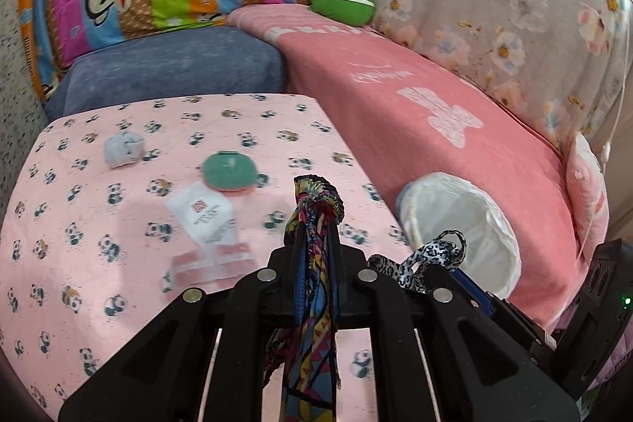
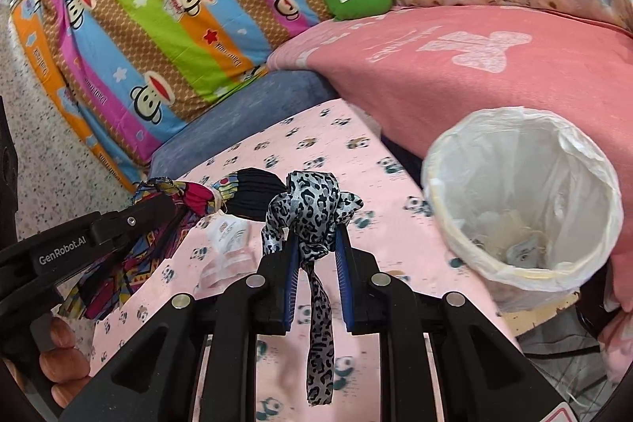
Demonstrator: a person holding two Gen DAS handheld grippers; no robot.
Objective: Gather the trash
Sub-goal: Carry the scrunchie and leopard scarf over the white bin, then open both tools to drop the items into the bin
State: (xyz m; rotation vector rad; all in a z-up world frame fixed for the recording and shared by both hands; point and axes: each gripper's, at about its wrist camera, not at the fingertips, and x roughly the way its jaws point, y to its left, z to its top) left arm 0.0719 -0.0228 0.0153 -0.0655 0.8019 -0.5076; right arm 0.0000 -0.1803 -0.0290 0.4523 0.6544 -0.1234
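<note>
The left tongs (image 1: 316, 220) are clamped almost fully shut on a multicoloured patterned cloth strip (image 1: 312, 307), a knotted piece in red, blue, yellow and black whose bunched head (image 1: 318, 190) sticks out past the tips while its tail hangs down between the fingers. The right tongs (image 2: 314, 248) are closed to a narrow gap on a black-and-white leopard-print ribbon (image 2: 316, 323); its knot (image 2: 310, 202) sits just beyond the blue-lined fingers (image 2: 292, 275) and a long end dangles below them.

Both tongs point forward and downward over a counter (image 1: 99, 184) draped in a pink panda-print cloth. In the right wrist view the left tongs reach in from the left side, nearly level with the right ones, and fingers of the person's left hand (image 2: 63, 354) wrap the grip at the lower left.

On the counter ahead of and left of the left tongs lie a white printed wrapper (image 1: 201, 216), a clear packet with red edging (image 1: 213, 263), a round green pad (image 1: 229, 171) and, farther off, a crumpled grey-white wad (image 1: 122, 147).

To the right of both tongs, just beside the counter's edge, stands a bin (image 2: 522, 200) lined with a white plastic bag, leaning against a pink blanket (image 2: 455, 74). At its bottom lie a few pale scraps and a small printed packet (image 2: 522, 248).
</note>
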